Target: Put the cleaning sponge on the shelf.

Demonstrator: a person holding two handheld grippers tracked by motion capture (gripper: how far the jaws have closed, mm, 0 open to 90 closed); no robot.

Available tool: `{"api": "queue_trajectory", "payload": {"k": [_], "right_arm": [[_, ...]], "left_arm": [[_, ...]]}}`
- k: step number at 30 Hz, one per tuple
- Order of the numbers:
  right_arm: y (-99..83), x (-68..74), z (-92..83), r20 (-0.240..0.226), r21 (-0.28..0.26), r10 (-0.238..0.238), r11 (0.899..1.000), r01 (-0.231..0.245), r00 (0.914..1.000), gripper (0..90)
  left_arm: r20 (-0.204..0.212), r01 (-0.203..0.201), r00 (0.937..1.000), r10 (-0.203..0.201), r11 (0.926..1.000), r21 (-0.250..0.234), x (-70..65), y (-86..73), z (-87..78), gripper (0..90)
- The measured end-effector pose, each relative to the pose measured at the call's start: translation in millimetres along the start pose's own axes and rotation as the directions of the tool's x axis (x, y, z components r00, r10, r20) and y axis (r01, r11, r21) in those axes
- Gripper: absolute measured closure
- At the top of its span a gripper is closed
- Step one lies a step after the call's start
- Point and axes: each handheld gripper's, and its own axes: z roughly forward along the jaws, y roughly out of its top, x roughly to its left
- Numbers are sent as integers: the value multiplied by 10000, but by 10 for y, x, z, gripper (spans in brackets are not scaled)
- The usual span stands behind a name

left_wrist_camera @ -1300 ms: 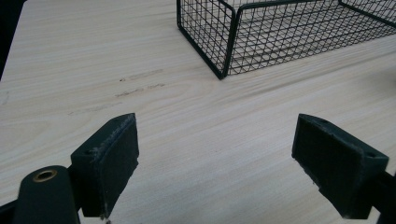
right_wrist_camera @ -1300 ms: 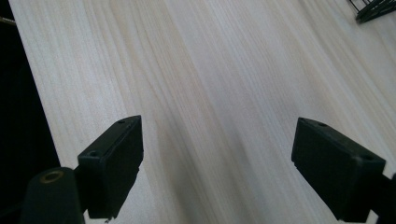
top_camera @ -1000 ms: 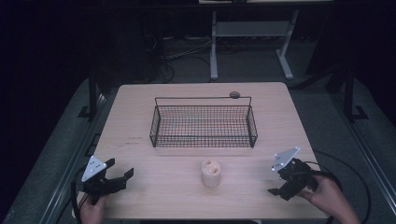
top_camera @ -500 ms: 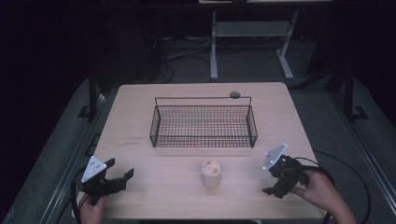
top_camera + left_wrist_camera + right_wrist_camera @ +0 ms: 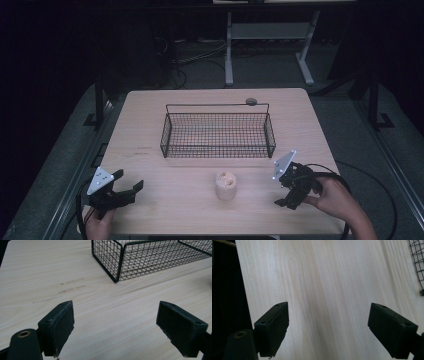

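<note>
Cup (image 5: 225, 184) | btwn grippers, apart | R jaws wide, nearer

Left hand-held gripper (image 5: 129, 188): jaws wide apart, held low, nothing between them.
Right hand-held gripper (image 5: 284, 196): jaws wide apart, tilted, nothing between them.

No legible text, label, brand, number or sign in any view; the only candidate is a faint dark mark (image 5: 144, 150) on the surface (image 5: 150, 115), at 9 o'clock of the wire basket (image 5: 218, 134), too small to read.
</note>
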Motion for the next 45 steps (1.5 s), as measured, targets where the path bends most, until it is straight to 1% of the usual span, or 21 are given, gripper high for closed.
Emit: {"api": "queue_trajectory", "payload": {"k": [5, 6, 8, 12, 15, 16, 18, 21, 28, 30, 35, 37, 39, 40, 41, 45], "right_arm": [[55, -2, -10, -73, 16, -172, 9999, 172, 9998, 166], [67, 5, -13, -79, 75, -97, 9999, 98, 9999, 166], [101, 0, -17, -119, 76, -226, 9997, 227, 9997, 166], [138, 4, -25, -170, 151, -272, 9995, 274, 9995, 166], [174, 6, -39, -139, 116, -397, 9991, 399, 9991, 166], [192, -2, -44, -219, -1, -424, 9991, 424, 9989, 167], [201, -1, -48, -216, 25, -376, 9993, 376, 9991, 167], [249, -2, -49, -288, 19, -547, 9985, 548, 9981, 167], [346, -3, -46, -413, 103, -638, 9979, 642, 9971, 167], [374, -7, -41, -428, 122, -699, 9974, 705, 9966, 166], [424, -11, -27, -540, 40, -791, 9968, 794, 9954, 166], [475, -4, -23, -590, 71, -800, 9967, 805, 9950, 166], [495, -4, -21, -599, 58, -877, 9961, 882, 9943, 166], [537, 3, -19, -630, 52, -937, 9955, 942, 9936, 167], [537, 3, -19, -630, 52, -937, 9955, 942, 9936, 167], [632, 8, -3, -711, 82, -1127, 9935, 1135, 9911, 166]], "left_arm": [[8, -25, 10000, 25, 10000, -5, -2, 3, 2, 139], [-1, -22, 10000, 22, 10000, -11, -3, 4, 1, 139], [-1, -31, 10000, 31, 10000, -3, -1, 4, -2, 139], [-12, 12, 10000, -12, 10000, -53, 2, 3, -2, 139], [-52, 38, 10000, -38, 10000, -86, 6, 3, -9, 139], [-37, 43, 10000, -44, 9999, -91, 13, 3, -16, 139], [-45, 33, 10000, -33, 10000, -89, 15, 3, -19, 139], [-48, 32, 10000, -33, 9999, -102, 15, 3, -23, 139], [-47, 10, 10000, -11, 9999, -111, 20, 6, -31, 139], [-83, 104, 9999, -105, 9998, -181, 28, 4, -40, 140], [-78, 106, 9999, -108, 9997, -208, 32, 6, -48, 139], [-64, 88, 9999, -90, 9997, -234, 32, 10, -48, 140], [-64, 89, 9999, -90, 9997, -237, 32, 11, -49, 140], [-70, 87, 9999, -89, 9997, -227, 34, 12, -50, 139], [-77, 93, 9999, -94, 9997, -232, 37, 12, -53, 139], [-100, 128, 9999, -130, 9996, -268, 49, 9, -60, 139]]}}
